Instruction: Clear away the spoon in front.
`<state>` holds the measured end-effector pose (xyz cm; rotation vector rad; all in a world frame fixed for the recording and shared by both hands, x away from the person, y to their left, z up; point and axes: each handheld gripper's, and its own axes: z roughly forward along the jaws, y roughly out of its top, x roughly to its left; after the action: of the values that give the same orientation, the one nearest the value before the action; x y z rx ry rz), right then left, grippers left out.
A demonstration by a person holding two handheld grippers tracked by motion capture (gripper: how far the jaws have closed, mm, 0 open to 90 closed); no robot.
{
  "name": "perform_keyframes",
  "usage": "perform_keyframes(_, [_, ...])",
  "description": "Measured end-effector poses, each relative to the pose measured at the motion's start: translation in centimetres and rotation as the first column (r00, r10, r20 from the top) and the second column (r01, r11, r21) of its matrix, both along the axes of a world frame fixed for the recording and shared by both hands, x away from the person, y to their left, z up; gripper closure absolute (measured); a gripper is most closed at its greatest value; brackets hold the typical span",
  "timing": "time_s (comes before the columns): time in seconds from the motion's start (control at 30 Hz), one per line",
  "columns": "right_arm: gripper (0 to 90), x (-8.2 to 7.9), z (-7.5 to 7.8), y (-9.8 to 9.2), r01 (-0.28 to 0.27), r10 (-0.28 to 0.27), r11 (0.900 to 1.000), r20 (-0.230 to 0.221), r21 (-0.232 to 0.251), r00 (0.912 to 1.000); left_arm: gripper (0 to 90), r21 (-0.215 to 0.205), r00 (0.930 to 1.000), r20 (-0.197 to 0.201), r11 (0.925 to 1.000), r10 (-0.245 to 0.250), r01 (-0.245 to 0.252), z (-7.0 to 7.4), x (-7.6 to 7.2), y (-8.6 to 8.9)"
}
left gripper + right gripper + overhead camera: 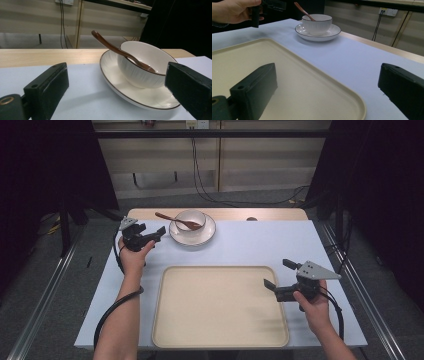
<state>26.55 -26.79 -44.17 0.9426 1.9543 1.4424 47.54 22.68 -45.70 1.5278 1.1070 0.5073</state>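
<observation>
1. While the left gripper (159, 233) hangs just beside the white plate (209, 236), its jaws stand wide apart with nothing between them.
2. On that plate sits a ribbed white bowl (140, 66), with a brown wooden spoon (117, 50) leaning inside it, handle tilted up.
3. At the beige tray's (220, 330) right edge, the right gripper (278, 274) gapes equally wide, holding nothing.

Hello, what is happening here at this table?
A person holds a gripper in each hand. The left gripper, jaws open, is close beside the plate, which carries a bowl with a wooden spoon leaning in it. Nothing is gripped yet. The right gripper waits open at the right edge of the empty tray.
</observation>
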Motion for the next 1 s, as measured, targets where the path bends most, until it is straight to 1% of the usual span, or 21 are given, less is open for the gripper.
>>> perform_keyframes(0.17, [2.0, 0.0, 0.0, 0.1, 0.002, -0.002, 1.0, -0.002, 0.003, 1.0, 6.2, -0.001, 0.9998, -0.014, 0.9999, 0.012, -0.012, -0.3, 0.5, -0.3])
perform_keyframes(0.23, [2.0, 0.0, 0.0, 0.0, 0.001, -0.001, 1.0, -0.002, 0.004, 1.0, 6.4, 0.007, 0.9999, -0.015, 1.0, 0.005, -0.005, -0.3, 0.7, -0.3])
perform_keyframes(0.3, [2.0, 0.1, -0.1, 0.0, 0.004, -0.004, 1.0, -0.004, 0.001, 1.0, 6.6, -0.004, 0.9999, -0.017, 1.0, 0.001, -0.001, -0.5, 1.0, -0.5])
perform_keyframes(0.33, [2.0, 0.1, -0.1, 0.0, 0.008, -0.008, 1.0, -0.008, 0.002, 0.9999, 7.0, 0.012, 0.9998, -0.017, 0.9998, -0.013, 0.013, -0.5, 1.1, -0.5])
perform_keyframes(0.37, [2.0, 0.1, -0.2, 0.0, 0.004, -0.004, 1.0, -0.007, 0.0, 1.0, 8.1, 0.008, 0.9999, -0.012, 1.0, -0.006, 0.006, -0.5, 1.3, -0.7])
perform_keyframes(0.43, [2.1, 0.2, -0.2, 0.1, 0.002, -0.002, 1.0, -0.007, 0.001, 1.0, 8.4, -0.006, 0.9999, -0.013, 0.9999, -0.009, 0.009, -0.5, 1.6, -0.9])
perform_keyframes(0.47, [2.1, 0.2, -0.2, 0.1, 0.002, -0.002, 1.0, -0.006, 0.003, 1.0, 8.9, -0.002, 0.9999, -0.012, 1.0, -0.005, 0.005, -0.5, 1.8, -0.9])
perform_keyframes(0.53, [2.1, 0.2, -0.2, 0.1, 0.001, -0.001, 1.0, -0.008, 0.004, 1.0, 11.8, -0.002, 0.9997, -0.014, 0.9998, -0.018, 0.018, -0.6, 2.1, -1.1])
perform_keyframes(0.57, [2.1, 0.2, -0.2, 0.1, -0.009, 0.009, 1.0, -0.014, 0.004, 0.9999, 12.5, -0.009, 0.9998, -0.016, 0.9999, -0.014, 0.014, -0.6, 2.3, -1.3])
perform_keyframes(0.6, [2.1, 0.2, -0.2, 0.1, -0.001, 0.001, 1.0, -0.01, 0.002, 0.9999, 13.0, -0.003, 0.9998, -0.016, 0.9999, -0.01, 0.01, -0.6, 2.4, -1.4])
perform_keyframes(0.63, [2.1, 0.2, -0.2, 0.1, 0.002, -0.002, 1.0, -0.012, 0.008, 0.9999, 16.1, 0.008, 0.9994, -0.025, 0.9997, -0.024, 0.025, -0.7, 2.6, -1.5])
perform_keyframes(0.67, [2.1, 0.3, -0.2, 0.0, -0.005, 0.005, 1.0, -0.013, 0.005, 0.9999, 17.0, 0.008, 0.9994, -0.025, 0.9997, -0.024, 0.025, -0.7, 2.6, -1.5])
perform_keyframes(0.7, [2.1, 0.3, -0.2, 0.0, -0.005, 0.005, 1.0, -0.013, 0.005, 0.9999, 17.0, -0.01, 0.9996, -0.018, 0.9997, -0.022, 0.022, -0.8, 2.8, -1.7])
perform_keyframes(0.77, [2.1, 0.3, -0.3, 0.1, -0.005, 0.005, 1.0, -0.013, 0.009, 0.9999, 20.2, -0.008, 0.9995, -0.024, 0.9997, -0.022, 0.022, -0.8, 2.9, -1.8])
perform_keyframes(0.8, [2.1, 0.3, -0.3, 0.1, -0.004, 0.004, 1.0, -0.014, 0.012, 0.9999, 23.0, -0.017, 0.9994, -0.023, 0.9995, -0.027, 0.027, -0.8, 3.0, -1.9])
perform_keyframes(0.83, [2.1, 0.3, -0.3, 0.1, -0.005, 0.005, 1.0, -0.013, 0.013, 0.9999, 28.1, -0.022, 0.9995, -0.018, 0.9994, -0.026, 0.025, -0.8, 3.1, -2.0])
perform_keyframes(0.87, [2.1, 0.3, -0.3, 0.1, -0.005, 0.005, 1.0, -0.013, 0.013, 0.9999, 29.4, -0.022, 0.9995, -0.018, 0.9994, -0.026, 0.025, -0.8, 3.1, -2.0])
perform_keyframes(0.9, [2.1, 0.3, -0.3, 0.1, -0.004, 0.005, 1.0, -0.014, 0.015, 0.9999, 29.4, -0.031, 0.9998, -0.017, 0.9995, -0.005, 0.004, -0.8, 3.2, -2.2])
perform_keyframes(0.93, [2.1, 0.3, -0.3, 0.1, -0.006, 0.006, 1.0, -0.015, 0.015, 0.9999, 31.0, -0.038, 0.9997, -0.018, 0.9992, -0.013, 0.013, -0.8, 3.3, -2.2])
perform_keyframes(0.97, [2.1, 0.3, -0.3, 0.0, -0.009, 0.009, 1.0, -0.014, 0.011, 0.9999, 33.2, -0.036, 0.9997, -0.023, 0.9994, -0.002, 0.001, -0.8, 3.4, -2.2])
perform_keyframes(1.0, [2.1, 0.3, -0.3, 0.0, -0.009, 0.009, 1.0, -0.014, 0.012, 0.9999, 33.8, -0.027, 0.9996, -0.029, 0.9996, -0.006, 0.005, -0.7, 3.4, -2.2])
